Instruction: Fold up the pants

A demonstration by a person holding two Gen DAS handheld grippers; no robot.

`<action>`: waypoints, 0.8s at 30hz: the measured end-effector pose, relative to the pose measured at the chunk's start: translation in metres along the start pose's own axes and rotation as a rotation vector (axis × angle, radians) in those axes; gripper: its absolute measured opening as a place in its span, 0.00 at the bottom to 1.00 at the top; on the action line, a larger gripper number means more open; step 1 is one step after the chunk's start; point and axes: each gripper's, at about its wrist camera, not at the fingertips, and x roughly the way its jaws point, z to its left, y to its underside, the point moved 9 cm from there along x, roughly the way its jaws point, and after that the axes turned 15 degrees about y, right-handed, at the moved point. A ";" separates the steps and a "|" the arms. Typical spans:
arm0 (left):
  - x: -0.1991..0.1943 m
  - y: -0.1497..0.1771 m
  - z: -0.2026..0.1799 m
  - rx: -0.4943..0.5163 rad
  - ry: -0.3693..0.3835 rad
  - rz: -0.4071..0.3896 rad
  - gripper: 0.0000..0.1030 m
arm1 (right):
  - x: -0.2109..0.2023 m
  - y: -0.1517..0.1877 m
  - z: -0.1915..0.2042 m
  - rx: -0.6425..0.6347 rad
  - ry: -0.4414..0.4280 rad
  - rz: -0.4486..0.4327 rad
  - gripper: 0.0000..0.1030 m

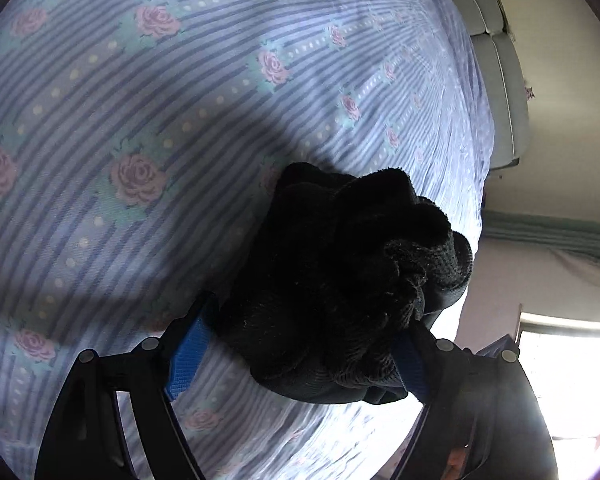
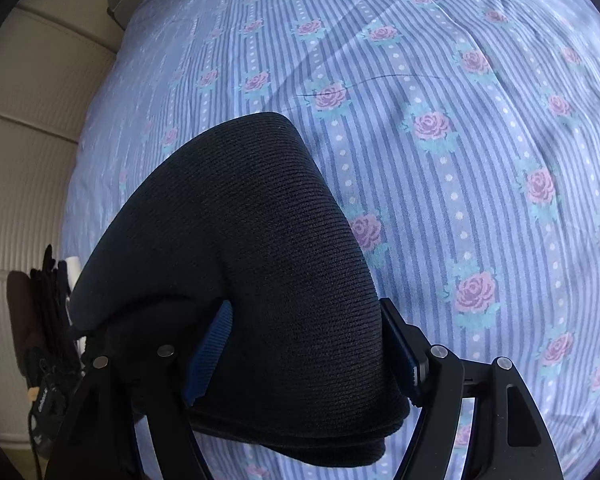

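The black knitted pants point(image 1: 340, 264) lie bunched on the bed, and their gathered end sits between the fingers of my left gripper point(image 1: 312, 316). That gripper is open: its left blue pad point(image 1: 186, 360) stands apart from the cloth with sheet showing in the gap, while the right pad touches the bundle. In the right wrist view a thick folded part of the pants point(image 2: 260, 240) fills the gap of my right gripper point(image 2: 304, 306). Both of its blue pads point(image 2: 404, 356) press on the cloth, so it is shut on the pants.
A blue striped sheet with pink roses point(image 1: 160, 120) covers the bed point(image 2: 460, 140). A pale padded panel point(image 2: 28, 140) borders the bed. Dark items and a cable point(image 2: 48, 320) sit beside the bed. A bright window point(image 1: 560, 380) lies beyond the bed's edge.
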 end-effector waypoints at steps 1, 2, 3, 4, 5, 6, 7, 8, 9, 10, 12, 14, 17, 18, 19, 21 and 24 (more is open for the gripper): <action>-0.002 0.000 -0.001 -0.001 -0.001 0.001 0.72 | 0.000 0.001 0.001 0.006 -0.005 0.002 0.69; -0.004 0.001 -0.004 0.005 -0.006 0.001 0.68 | -0.002 0.001 0.001 0.006 -0.005 0.002 0.67; -0.007 0.001 -0.008 0.017 -0.018 0.001 0.63 | -0.005 0.001 0.002 0.001 -0.004 0.002 0.63; -0.009 0.001 -0.012 0.033 -0.031 0.002 0.61 | -0.009 0.002 0.003 -0.006 -0.006 0.002 0.62; -0.012 0.000 -0.017 0.054 -0.044 0.003 0.57 | -0.012 0.001 0.005 -0.008 -0.008 0.001 0.59; -0.014 -0.001 -0.023 0.074 -0.054 0.003 0.54 | -0.018 0.001 0.005 -0.009 -0.012 -0.001 0.55; -0.015 -0.001 -0.030 0.095 -0.064 0.003 0.52 | -0.023 0.002 0.006 -0.011 -0.019 -0.004 0.53; -0.016 -0.001 -0.033 0.106 -0.071 0.005 0.48 | -0.028 0.001 0.008 -0.014 -0.025 -0.008 0.50; -0.018 -0.002 -0.039 0.119 -0.071 0.005 0.45 | -0.034 0.002 0.009 -0.021 -0.028 -0.013 0.48; -0.020 -0.002 -0.043 0.128 -0.065 0.003 0.44 | -0.041 0.003 0.011 -0.031 -0.029 -0.021 0.47; -0.025 -0.003 -0.051 0.148 -0.061 -0.006 0.42 | -0.053 0.005 0.013 -0.047 -0.035 -0.038 0.45; -0.030 -0.001 -0.056 0.160 -0.053 -0.012 0.40 | -0.065 0.011 0.014 -0.053 -0.050 -0.050 0.44; -0.035 0.006 -0.060 0.181 -0.045 -0.005 0.38 | -0.078 0.018 0.011 -0.051 -0.059 -0.067 0.43; -0.037 0.010 -0.062 0.190 -0.040 -0.004 0.37 | -0.083 0.022 0.008 -0.046 -0.065 -0.074 0.43; -0.040 0.013 -0.063 0.194 -0.035 -0.003 0.37 | -0.087 0.026 0.006 -0.041 -0.070 -0.080 0.43; -0.043 0.019 -0.073 0.207 -0.022 -0.005 0.36 | -0.095 0.031 -0.003 -0.030 -0.076 -0.087 0.43; -0.050 0.029 -0.088 0.240 -0.006 -0.015 0.36 | -0.115 0.039 -0.008 -0.021 -0.091 -0.112 0.43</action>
